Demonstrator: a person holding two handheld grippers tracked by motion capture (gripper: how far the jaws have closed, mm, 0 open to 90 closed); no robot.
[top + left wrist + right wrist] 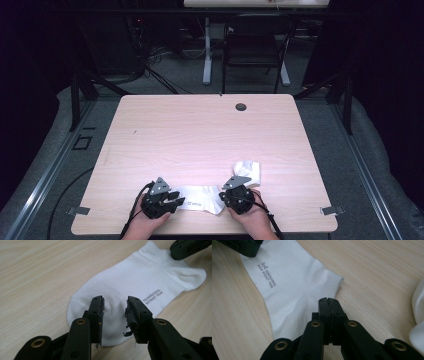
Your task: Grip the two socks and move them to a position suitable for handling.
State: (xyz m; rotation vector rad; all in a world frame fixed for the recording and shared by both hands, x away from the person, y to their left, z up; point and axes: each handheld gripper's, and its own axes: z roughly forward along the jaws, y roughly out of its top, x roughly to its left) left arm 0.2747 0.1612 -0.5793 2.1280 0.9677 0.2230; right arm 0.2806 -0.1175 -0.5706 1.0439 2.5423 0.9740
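Observation:
A white ankle sock [200,197] with small grey lettering lies flat near the table's front edge, between my two grippers. My left gripper [177,200] hovers over its toe end [82,305], open, with fabric under the gap and neither pad touching it [115,307]. My right gripper [222,197] is shut, its jaws pressed together, tips resting on the sock [292,290] near the cuff [328,300]. Small creases run from those tips; I cannot tell whether fabric is pinched. Each gripper's tip shows in the other's view: right gripper [190,248], left gripper [242,246].
A second white sock [248,170] lies crumpled just beyond the right gripper, also at the right edge [418,315]. The light wooden table [200,135] has a cable hole [241,106] at the back. A chair [252,45] stands beyond it.

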